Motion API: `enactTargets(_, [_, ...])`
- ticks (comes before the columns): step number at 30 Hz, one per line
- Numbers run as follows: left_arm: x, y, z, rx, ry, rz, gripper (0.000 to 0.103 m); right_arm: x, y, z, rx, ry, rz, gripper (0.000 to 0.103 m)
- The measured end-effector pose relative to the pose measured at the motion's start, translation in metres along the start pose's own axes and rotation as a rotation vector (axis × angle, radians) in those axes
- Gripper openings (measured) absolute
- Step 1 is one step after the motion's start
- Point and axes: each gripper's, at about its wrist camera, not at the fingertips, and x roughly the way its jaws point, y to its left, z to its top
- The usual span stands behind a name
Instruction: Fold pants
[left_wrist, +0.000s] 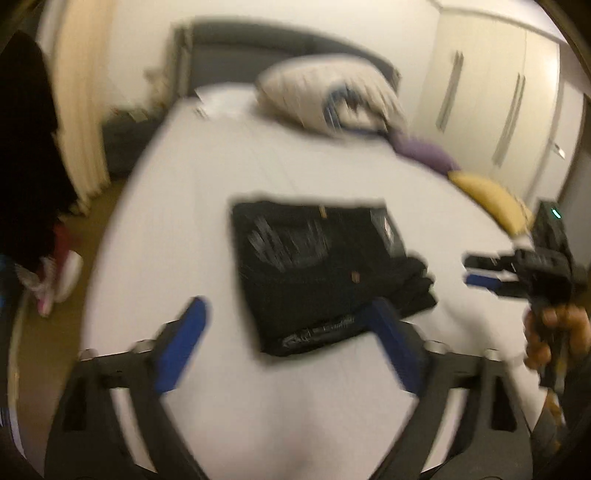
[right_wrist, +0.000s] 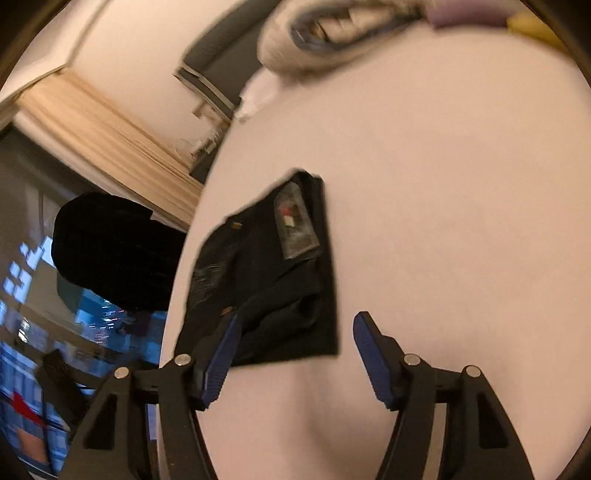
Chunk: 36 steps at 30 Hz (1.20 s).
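Black pants (left_wrist: 314, 266) lie folded into a compact rectangle on the white bed (left_wrist: 221, 166), waistband label up. In the left wrist view my left gripper (left_wrist: 287, 302) hovers above the bundle's near edge, blue pads (left_wrist: 184, 343) spread wide with nothing gripped. My right gripper (left_wrist: 470, 270) shows at the right, held by a hand (left_wrist: 554, 332), clear of the cloth. In the right wrist view the right gripper (right_wrist: 297, 317) is open over the near corner of the pants (right_wrist: 266, 277), and its pads hold nothing. Both views are motion-blurred.
A striped pillow (left_wrist: 325, 92) lies at the head of the bed by a dark headboard (left_wrist: 258, 48). A purple cushion (left_wrist: 424, 151) and a yellow cushion (left_wrist: 491, 199) sit along the right edge. Wardrobe doors (left_wrist: 498, 92) stand right, a curtain (left_wrist: 77, 110) and shoes (left_wrist: 59, 277) left.
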Motion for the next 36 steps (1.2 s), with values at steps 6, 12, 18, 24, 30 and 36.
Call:
enactTargets(6, [-0.125, -0.033, 0.018, 0.094, -0.257, 0.284, 0.103, -0.104, 0.108, -0.034, -0.296, -0.392, -0.076, 0.103])
enactTargets(12, [-0.206, -0.054, 0.037, 0.108, -0.336, 0.314, 0.103, -0.170, 0.191, -0.046, -0.500, -0.672, -0.223, 0.103])
enactTargets(18, [-0.245, -0.063, 0.044, 0.113, -0.297, 0.302, 0.103, -0.210, 0.219, -0.056, -0.503, -0.666, -0.215, 0.103])
enactTargets(24, [-0.231, -0.065, 0.034, 0.065, -0.127, 0.307, 0.103, -0.189, 0.211, -0.070, -0.365, -0.449, -0.271, 0.103])
enactTargets(30, [-0.195, -0.065, 0.009, 0.007, 0.031, 0.265, 0.103, -0.171, 0.192, -0.082, -0.276, -0.326, -0.293, 0.103])
enactTargets(36, [-0.166, -0.059, -0.007, -0.025, 0.101, 0.290, 0.103, -0.164, 0.192, -0.088, -0.294, -0.290, -0.330, 0.103])
